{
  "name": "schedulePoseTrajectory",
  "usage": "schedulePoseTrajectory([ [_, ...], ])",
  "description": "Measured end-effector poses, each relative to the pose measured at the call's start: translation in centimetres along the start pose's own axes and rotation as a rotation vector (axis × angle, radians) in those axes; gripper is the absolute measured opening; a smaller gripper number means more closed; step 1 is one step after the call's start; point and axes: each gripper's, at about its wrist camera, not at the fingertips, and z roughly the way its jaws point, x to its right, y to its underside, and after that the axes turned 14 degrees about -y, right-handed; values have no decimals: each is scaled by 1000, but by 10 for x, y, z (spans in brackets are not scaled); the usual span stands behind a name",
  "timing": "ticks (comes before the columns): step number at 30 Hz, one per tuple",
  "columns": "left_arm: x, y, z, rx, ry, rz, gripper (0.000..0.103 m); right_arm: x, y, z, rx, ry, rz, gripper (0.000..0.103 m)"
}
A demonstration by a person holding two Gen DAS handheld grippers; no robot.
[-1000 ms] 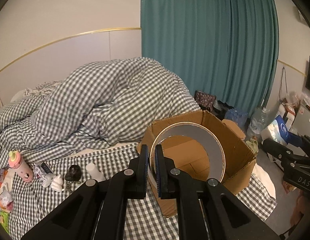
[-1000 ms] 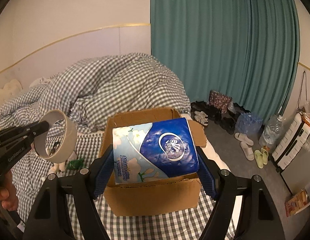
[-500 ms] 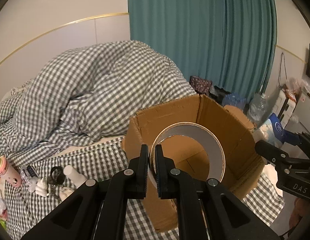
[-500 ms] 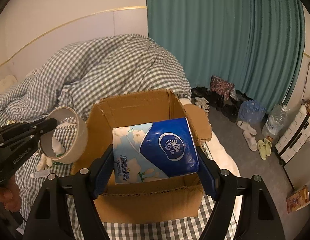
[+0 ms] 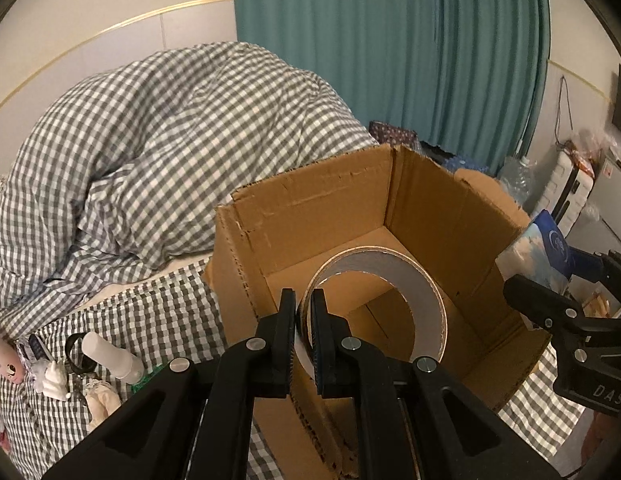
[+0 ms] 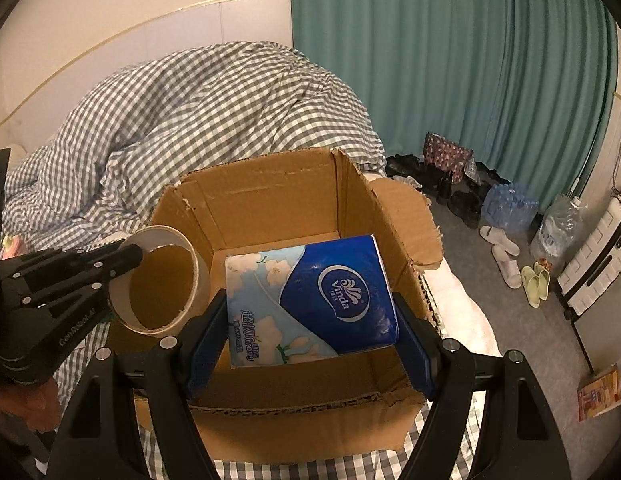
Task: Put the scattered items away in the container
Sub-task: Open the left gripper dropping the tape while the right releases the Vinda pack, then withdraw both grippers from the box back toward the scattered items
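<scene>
An open cardboard box (image 5: 310, 208) (image 6: 270, 192) stands on the checked bed. My left gripper (image 5: 302, 316) is shut on the wall of a tape roll (image 5: 426, 300) and holds it over the box's left side; the roll also shows in the right wrist view (image 6: 198, 276). My right gripper (image 6: 310, 316) is shut on a blue tissue pack (image 6: 310, 292) and holds it over the box's opening, near the front wall. The pack's edge shows in the left wrist view (image 5: 546, 244).
Small items lie on the bed left of the box: a white bottle (image 5: 106, 356), a white figurine (image 5: 52, 376), a pink bottle (image 5: 6, 364). A heaped checked duvet (image 5: 170, 128) lies behind. The floor on the right holds shoes (image 6: 502, 248) and water bottles (image 6: 510, 204).
Both grippers have moved forward and down toward the box. The tape roll and the tissue pack now hang over its opening; the box looks larger in both views.
</scene>
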Motion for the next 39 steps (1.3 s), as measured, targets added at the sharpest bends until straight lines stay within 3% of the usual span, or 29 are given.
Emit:
schedulePoseTrajectory([
  [5,3,2,6,-8,-3,11,9,1,2,4,-11,6,0,76],
  [8,4,3,7,-11,-2,17,16,2,3,6,-18,7,3,76],
  [11,5,4,6,-9,-7,14,34,2,3,5,-16,9,6,76],
  [13,4,3,1,13,-13,7,65,2,4,5,-15,9,6,76],
  [15,2,3,-5,35,-26,3,74,2,4,4,-12,10,7,76],
  [27,-20,-1,-28,67,-60,-27,81,-12,3,-15,18,10,-1,82],
  [33,-39,2,-50,92,-73,-62,94,-32,-3,-32,49,4,-24,83],
  [39,-65,6,-76,131,-85,-89,94,-59,-7,-54,87,-5,-58,90],
])
